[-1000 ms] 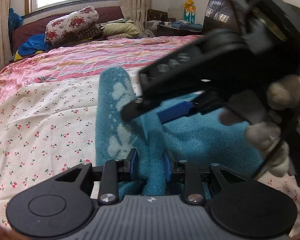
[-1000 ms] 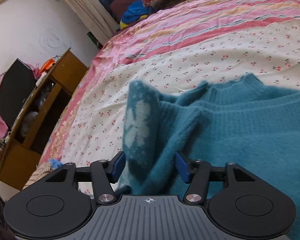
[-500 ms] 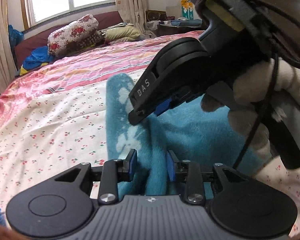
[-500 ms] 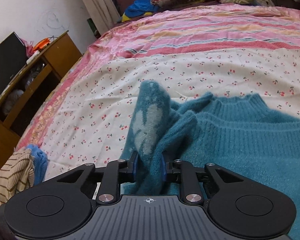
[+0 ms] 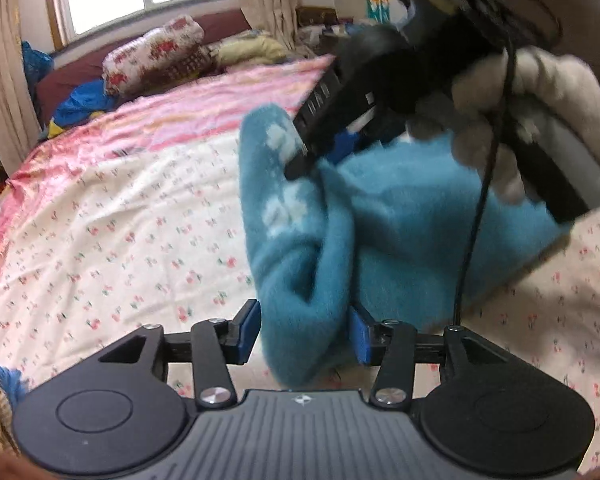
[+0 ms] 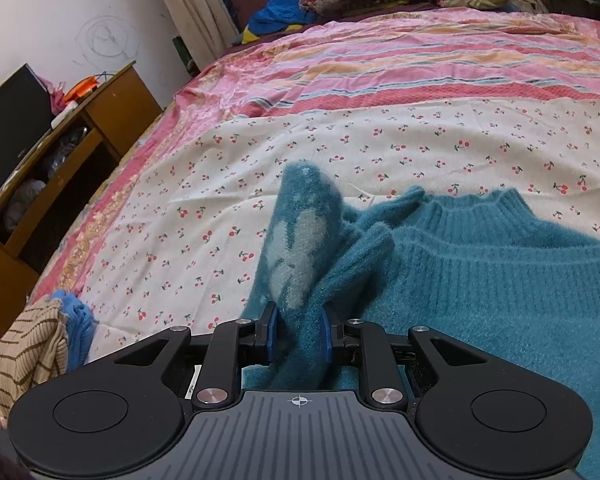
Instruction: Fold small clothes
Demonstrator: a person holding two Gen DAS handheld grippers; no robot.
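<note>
On the cherry-print bedspread [image 6: 340,152], right gripper [image 6: 298,334] pinches the teal sweater [image 6: 480,280]; left gripper [image 5: 305,334] fingers just widened, straddling it.

left gripper [image 5: 304,332]: fingers just opening, slack | right gripper [image 6: 299,338]: fingers pinched shut on cloth

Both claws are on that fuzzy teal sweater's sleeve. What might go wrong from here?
1. The left claw has just been opening and its pads no longer squeeze the sleeve, so that end may slump and lose the fold.
2. Only the right claw pinches the sleeve; a tug might stretch the sweater or bunch it.
3. The claws work close together and might bump.
</note>
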